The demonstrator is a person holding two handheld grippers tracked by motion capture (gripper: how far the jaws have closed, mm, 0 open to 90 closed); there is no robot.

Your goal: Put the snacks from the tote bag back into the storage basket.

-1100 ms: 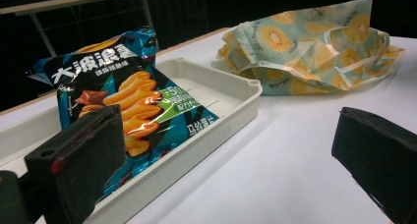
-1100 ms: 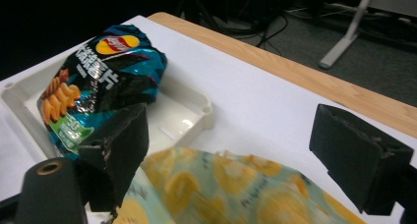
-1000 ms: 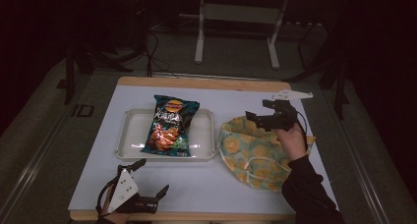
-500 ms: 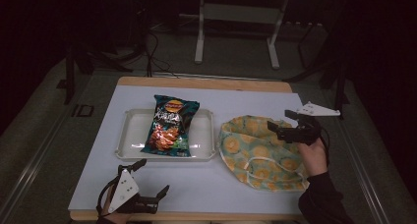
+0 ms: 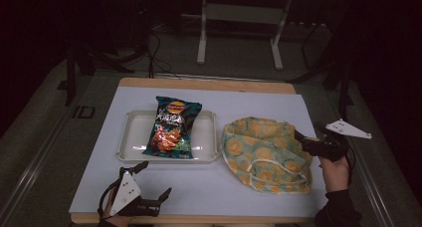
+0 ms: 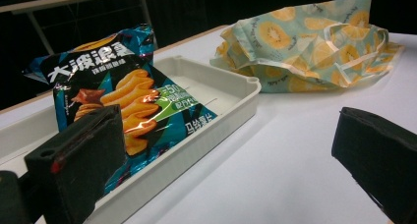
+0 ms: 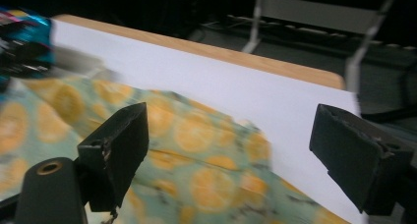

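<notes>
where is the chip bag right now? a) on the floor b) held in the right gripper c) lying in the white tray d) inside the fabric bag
c: the chip bag lies flat in the white tray, beside the fabric bag, and both grippers are open and apart from it.

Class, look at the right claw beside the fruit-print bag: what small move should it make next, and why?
Probably ease the right claw left and down onto the fruit-print bag's near rim and close. Its jaws stand open at the bag's right edge, holding nothing, while the chip packet lies in the tray and the left claw rests open near the table's front edge.
</notes>
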